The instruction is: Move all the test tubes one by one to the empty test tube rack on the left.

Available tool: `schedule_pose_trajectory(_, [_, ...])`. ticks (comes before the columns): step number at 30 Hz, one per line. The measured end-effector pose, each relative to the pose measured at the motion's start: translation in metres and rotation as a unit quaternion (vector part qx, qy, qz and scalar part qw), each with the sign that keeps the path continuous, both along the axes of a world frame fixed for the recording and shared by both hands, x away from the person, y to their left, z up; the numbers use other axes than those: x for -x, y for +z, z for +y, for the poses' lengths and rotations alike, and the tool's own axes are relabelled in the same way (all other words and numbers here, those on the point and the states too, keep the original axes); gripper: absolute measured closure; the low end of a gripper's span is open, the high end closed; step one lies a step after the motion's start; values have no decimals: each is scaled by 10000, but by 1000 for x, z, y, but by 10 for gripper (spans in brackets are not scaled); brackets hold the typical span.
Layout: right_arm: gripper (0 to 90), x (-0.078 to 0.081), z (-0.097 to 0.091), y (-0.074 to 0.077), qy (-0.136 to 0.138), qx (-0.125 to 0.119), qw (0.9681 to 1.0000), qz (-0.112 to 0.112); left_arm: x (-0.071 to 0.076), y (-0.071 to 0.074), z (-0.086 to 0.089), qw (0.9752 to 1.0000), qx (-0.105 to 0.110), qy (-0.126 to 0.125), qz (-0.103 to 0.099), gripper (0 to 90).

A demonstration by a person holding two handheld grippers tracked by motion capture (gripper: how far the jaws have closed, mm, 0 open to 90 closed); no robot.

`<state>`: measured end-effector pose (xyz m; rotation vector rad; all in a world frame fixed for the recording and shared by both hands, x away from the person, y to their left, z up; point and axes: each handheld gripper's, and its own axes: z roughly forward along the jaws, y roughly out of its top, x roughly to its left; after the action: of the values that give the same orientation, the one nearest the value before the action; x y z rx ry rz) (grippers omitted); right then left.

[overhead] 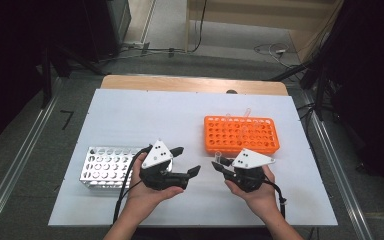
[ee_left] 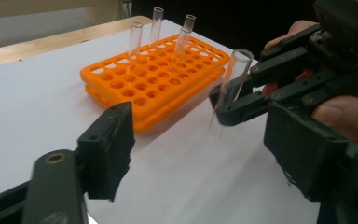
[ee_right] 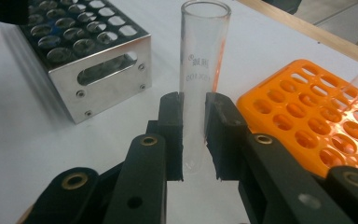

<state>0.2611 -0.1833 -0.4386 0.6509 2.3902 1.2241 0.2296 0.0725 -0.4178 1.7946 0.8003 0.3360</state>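
Overhead, right gripper pinches a glass test tube upright above the white table, just in front of the orange rack. Left gripper faces it, jaws spread, metal rack just to its left.

Left gripper view: tube hangs between the near pads, untouched; the gap is wide. Judgement: centre the tube before closing, grip below the other jaws.

Right gripper view: pads clamp the tube low on its wall. Judgement: hold steady and release only once the left grip is firm, or the glass may slip.
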Motion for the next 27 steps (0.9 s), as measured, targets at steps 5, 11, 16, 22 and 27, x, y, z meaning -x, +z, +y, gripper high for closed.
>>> schedule_pose_trajectory(5, [743,8,13,-5,123,345,9991,-221,2,-2,-6,9998,-59,-181,49,420])
schedule_pose_trajectory(11, [743,13,22,-6,272,449,9982,-285,2,-4,-14,9995,-137,-268,82,523])
schedule_pose_trajectory(16, [743,17,27,-7,386,485,9976,-321,2,-6,-18,9994,-198,-279,109,576])
schedule_pose_trajectory(22, [743,22,32,-6,525,520,9965,-384,3,-9,-24,9989,-386,-239,114,647])
schedule_pose_trajectory(27, [743,24,34,-6,589,544,9960,-381,4,-10,-27,9987,-432,-264,77,716])
